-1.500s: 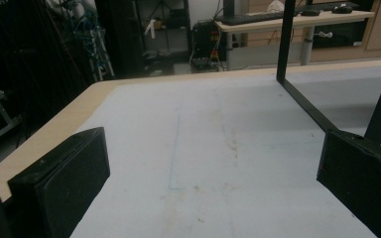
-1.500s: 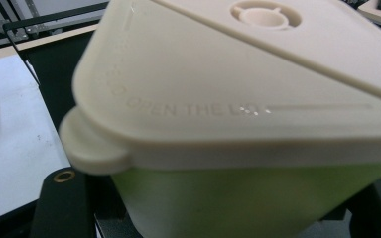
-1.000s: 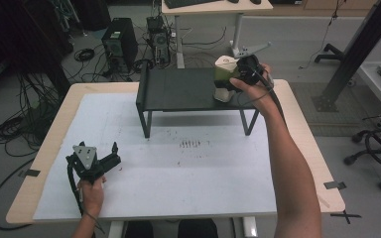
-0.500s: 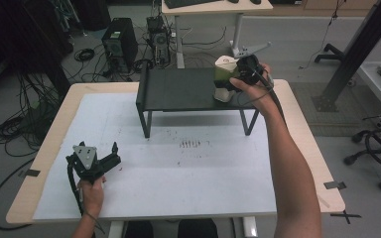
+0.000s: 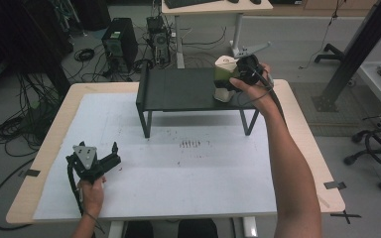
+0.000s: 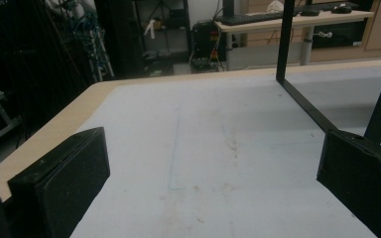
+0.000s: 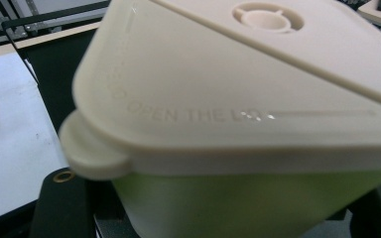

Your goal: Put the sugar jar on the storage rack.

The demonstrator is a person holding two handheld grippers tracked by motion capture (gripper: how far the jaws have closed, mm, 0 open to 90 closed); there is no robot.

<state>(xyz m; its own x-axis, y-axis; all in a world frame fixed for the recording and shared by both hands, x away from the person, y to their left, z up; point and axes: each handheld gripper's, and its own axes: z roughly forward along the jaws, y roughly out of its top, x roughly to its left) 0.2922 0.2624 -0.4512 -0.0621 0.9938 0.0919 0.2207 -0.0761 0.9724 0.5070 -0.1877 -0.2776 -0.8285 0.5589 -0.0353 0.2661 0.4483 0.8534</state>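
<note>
The right gripper (image 5: 235, 74) clamps a green container (image 5: 224, 78) with a cream lid (image 7: 258, 74), upright on the right end of the black shelf (image 5: 178, 89); the left gripper (image 5: 110, 157), jaws spread and empty, rests well apart on the table (image 5: 203, 188).

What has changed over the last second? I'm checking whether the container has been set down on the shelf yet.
Nothing visibly changed. The right gripper stays shut on the cream-lidded green container at the right end of the black shelf; whether the container rests on it I cannot tell. The left gripper stays open, low over the table near its left front.
</note>
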